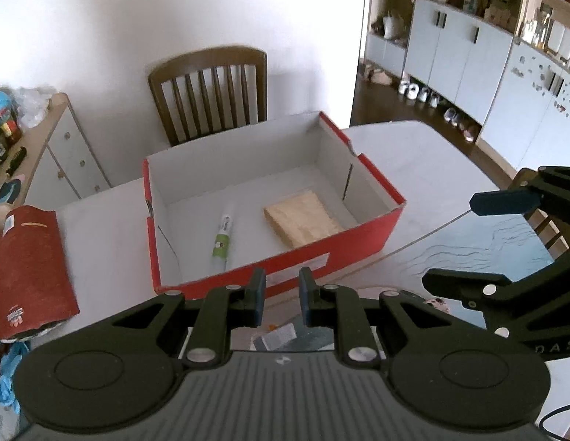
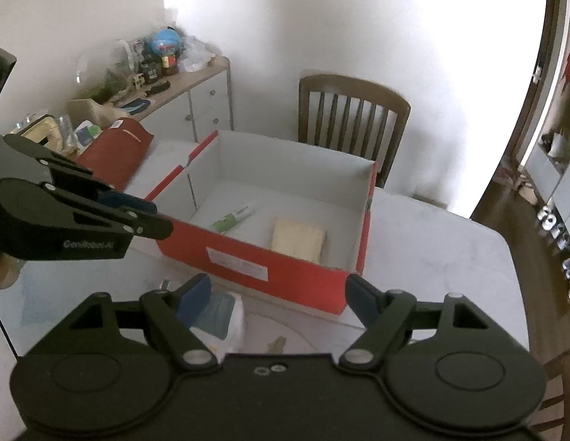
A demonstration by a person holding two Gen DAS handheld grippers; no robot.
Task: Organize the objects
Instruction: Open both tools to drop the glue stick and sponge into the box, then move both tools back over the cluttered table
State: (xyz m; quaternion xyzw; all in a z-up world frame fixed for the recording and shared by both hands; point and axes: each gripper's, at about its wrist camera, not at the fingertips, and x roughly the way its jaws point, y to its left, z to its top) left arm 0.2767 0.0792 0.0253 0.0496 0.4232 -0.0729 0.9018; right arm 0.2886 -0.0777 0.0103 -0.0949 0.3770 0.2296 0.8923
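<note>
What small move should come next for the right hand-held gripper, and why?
Probably lower the right hand-held gripper onto the plastic-wrapped pack lying just under its left finger. Its jaws stand wide open with nothing between them, the pack lies outside the red box, and the box already holds a tube and a beige block.

A wooden chair [image 1: 211, 92] stands behind the surface [image 1: 413, 169], against a white wall [image 1: 175, 7]. To one side sits a low sideboard [image 2: 200, 99] with white drawers, its top crowded with small clutter, among it a blue globe [image 2: 164, 42]. On the other side, across a dark floor [image 1: 388, 106], a tall cabinet [image 1: 457, 51] with pale doors carries open shelves above, and several shoes [image 1: 424, 93] line its foot.
</note>
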